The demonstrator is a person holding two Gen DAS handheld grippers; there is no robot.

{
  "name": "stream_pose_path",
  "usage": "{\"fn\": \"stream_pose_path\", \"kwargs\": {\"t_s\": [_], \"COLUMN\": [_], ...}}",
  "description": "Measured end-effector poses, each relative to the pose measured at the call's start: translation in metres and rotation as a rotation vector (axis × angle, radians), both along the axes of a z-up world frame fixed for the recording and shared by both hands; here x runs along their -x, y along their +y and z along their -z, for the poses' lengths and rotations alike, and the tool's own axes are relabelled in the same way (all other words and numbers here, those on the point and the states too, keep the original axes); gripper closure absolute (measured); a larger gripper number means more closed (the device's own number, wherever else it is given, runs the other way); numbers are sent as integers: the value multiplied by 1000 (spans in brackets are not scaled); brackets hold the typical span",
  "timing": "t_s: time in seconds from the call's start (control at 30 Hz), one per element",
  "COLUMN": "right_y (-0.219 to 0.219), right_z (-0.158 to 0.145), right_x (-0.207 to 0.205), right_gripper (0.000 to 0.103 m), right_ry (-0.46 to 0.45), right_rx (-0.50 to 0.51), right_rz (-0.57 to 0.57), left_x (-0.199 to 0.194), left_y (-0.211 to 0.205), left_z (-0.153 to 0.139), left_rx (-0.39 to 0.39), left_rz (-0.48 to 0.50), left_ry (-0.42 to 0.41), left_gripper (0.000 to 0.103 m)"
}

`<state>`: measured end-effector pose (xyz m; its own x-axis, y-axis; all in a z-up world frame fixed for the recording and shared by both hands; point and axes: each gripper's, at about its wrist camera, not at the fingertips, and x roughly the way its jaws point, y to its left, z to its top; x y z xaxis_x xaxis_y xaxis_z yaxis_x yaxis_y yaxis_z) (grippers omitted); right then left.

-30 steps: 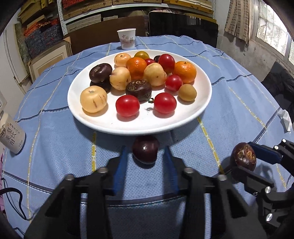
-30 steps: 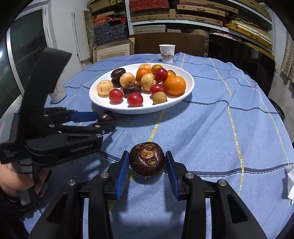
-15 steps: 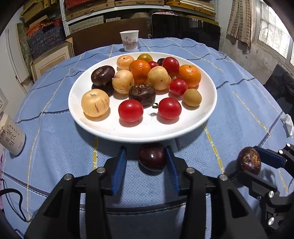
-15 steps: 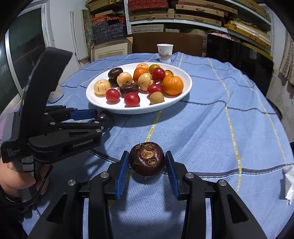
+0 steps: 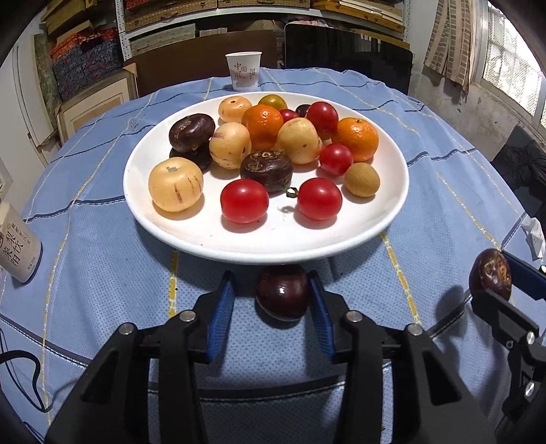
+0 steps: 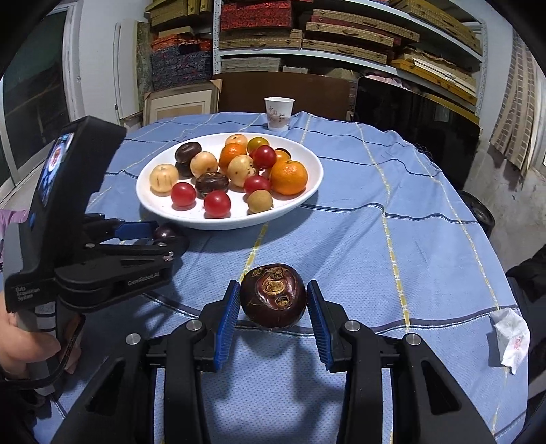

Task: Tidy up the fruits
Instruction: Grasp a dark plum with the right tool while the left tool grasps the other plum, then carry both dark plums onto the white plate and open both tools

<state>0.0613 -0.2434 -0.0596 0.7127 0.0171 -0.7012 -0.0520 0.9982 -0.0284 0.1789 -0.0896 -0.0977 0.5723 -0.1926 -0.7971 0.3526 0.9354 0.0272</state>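
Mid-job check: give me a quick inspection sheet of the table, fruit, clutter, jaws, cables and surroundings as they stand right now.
Surface: round table under blue checked cloth.
Job's things: white plate heaped with mixed fruit; dark plum; water chestnut.
Clutter: paper cup, carton, crumpled tissue.
Grippers: left gripper, plum between its jaws, gap on one side; right gripper shut on water chestnut.
Cables: black cable at left table edge.
Surroundings: shelves of boxes, window.

White plate (image 5: 385, 218), red tomatoes (image 5: 244, 200), orange mandarins (image 5: 357, 138), pale yellow streaked melons (image 5: 175, 184), dark maroon water chestnut (image 6: 273, 299), blue cloth with yellow and navy lines (image 6: 392, 218), black claws with blue pads (image 6: 228, 321).
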Motion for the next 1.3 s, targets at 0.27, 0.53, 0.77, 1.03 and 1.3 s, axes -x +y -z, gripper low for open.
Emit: {"fn": "stream_pose_path", "kwargs": {"t_s": [0.27, 0.53, 0.77, 1.03, 1.3], "right_y": [-2, -7, -11, -16, -15], "right_z": [-2, -15, -61, -91, -41], "right_x": [3, 8, -25, -71, -42], "right_gripper": [62, 62, 62, 63, 62], "right_ry": [-7, -32, -103, -141, -59], "right_rx": [6, -13, -37, -47, -64], "right_rz": [12, 1, -49, -68, -78], "left_x": [15, 47, 15, -14, 6], "left_y": [8, 40, 46, 37, 2], "left_z": [-11, -56, -113, -97, -1], "left_rx": [28, 100, 122, 83, -47], "left_rz": [-6, -11, -30, 24, 86], "left_ry": [-26, -115, -180, -104, 17], "left_gripper": [64, 64, 65, 64, 43]}}
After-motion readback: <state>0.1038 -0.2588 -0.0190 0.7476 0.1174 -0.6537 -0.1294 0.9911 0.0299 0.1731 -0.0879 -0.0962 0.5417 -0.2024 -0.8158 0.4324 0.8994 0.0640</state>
